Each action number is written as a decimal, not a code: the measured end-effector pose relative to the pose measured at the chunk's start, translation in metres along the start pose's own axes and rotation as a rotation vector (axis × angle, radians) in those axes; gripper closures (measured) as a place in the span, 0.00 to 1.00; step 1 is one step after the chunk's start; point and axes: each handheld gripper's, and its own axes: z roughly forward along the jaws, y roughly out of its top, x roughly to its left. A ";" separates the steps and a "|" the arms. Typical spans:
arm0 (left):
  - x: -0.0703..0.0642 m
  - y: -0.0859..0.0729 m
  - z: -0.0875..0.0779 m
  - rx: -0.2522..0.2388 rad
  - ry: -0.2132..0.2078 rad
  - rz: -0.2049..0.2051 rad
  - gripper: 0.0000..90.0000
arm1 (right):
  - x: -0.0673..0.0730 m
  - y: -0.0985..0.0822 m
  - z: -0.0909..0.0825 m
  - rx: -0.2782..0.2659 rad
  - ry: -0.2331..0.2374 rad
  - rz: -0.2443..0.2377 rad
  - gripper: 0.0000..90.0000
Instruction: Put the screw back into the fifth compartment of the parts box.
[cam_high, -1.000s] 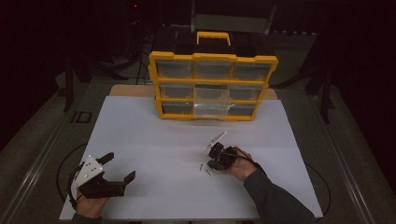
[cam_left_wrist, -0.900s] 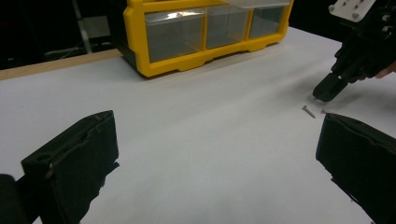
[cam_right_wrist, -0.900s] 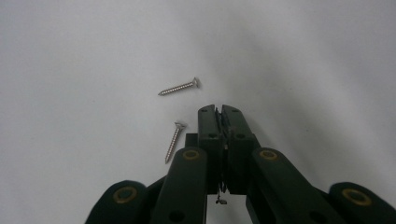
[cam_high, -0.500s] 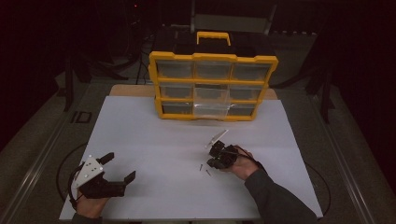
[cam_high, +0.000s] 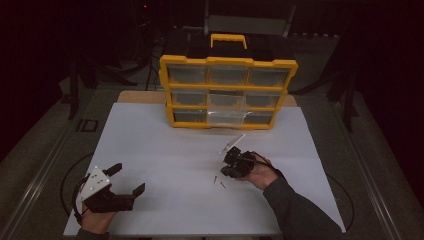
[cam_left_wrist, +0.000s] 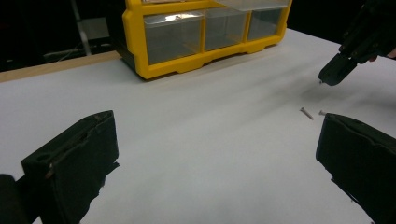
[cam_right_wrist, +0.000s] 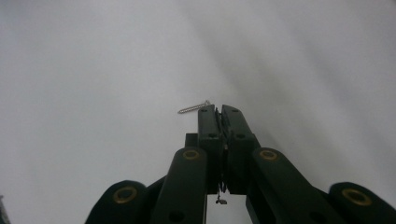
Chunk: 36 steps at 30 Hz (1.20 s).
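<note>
High view looks down on sheet (cam_high: 165, 150); left gripper view low, shares organizer (cam_left_wrist: 205, 32); right close over sheet.

Right gripper (cam_high: 228, 169) just above two screws (cam_high: 219, 181), yellow organizer (cam_high: 228, 93) well beyond

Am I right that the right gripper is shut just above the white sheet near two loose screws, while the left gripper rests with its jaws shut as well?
Not quite: the left gripper has its jaws wide apart with nothing between them, as the left gripper view shows. The rest holds: the right gripper is shut above the white sheet, close to the two loose screws.
</note>
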 end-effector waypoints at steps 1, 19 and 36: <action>0.000 0.000 0.000 0.000 0.000 0.000 0.00 | 0.000 0.001 -0.001 -0.003 0.001 0.000 0.97; 0.000 0.000 0.000 0.002 -0.003 0.002 0.00 | -0.001 0.014 -0.021 -0.031 0.016 -0.004 0.97; 0.000 0.000 0.001 0.004 -0.004 0.001 0.00 | -0.004 0.025 -0.037 -0.054 0.037 0.005 0.97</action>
